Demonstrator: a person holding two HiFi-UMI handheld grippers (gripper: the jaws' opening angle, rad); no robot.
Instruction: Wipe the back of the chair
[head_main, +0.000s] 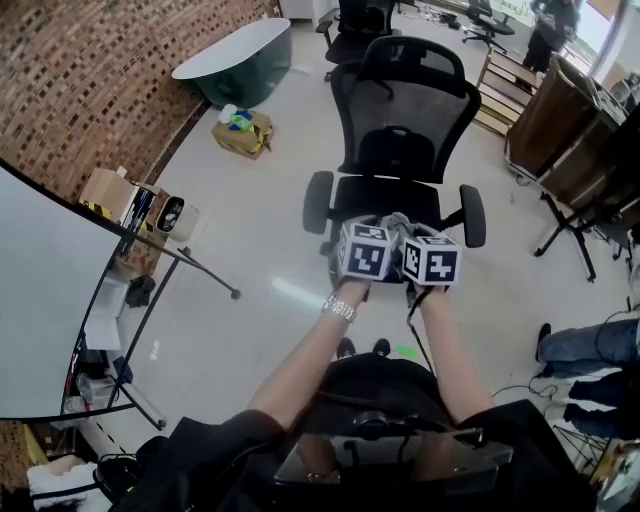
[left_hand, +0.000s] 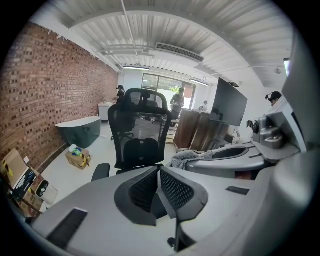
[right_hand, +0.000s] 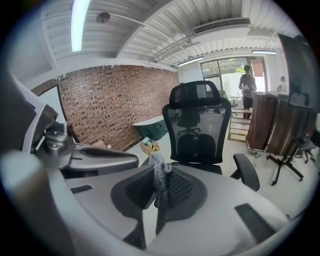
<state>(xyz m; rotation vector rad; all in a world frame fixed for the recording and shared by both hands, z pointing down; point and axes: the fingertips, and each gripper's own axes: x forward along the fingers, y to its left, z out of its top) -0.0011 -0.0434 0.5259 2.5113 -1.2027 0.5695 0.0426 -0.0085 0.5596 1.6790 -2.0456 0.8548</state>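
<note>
- Two tools were there: the left tool (left_hand: 159, 186) and the right tool (right_hand: 161, 192).
- One grey cloth (right_hand: 159, 172).
- Three black chairs: the mesh chair (head_main: 400, 110), a second chair (head_main: 355, 25) and a third chair (head_main: 482, 12).
- Two cardboard boxes: a near box (head_main: 243, 133) and a side box (head_main: 108, 192).
- One green tub (head_main: 232, 60).

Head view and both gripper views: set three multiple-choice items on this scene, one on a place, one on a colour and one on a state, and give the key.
1. Where is the office chair?
A. Straight ahead, upright, seat facing the head camera.
B. Tipped over by the brick wall.
C. Folded on a desk.

2. What colour is the cloth?
A. Red.
B. Grey.
C. Yellow.

3. How is the left claw?
A. Wide open.
B. Shut on the cloth.
C. Shut, empty.

Key: 1 A, the head view shows it upright straight ahead. 2 B, it shows grey, pinched in the right claw. 3 C, its jaws meet with nothing between them.
</note>
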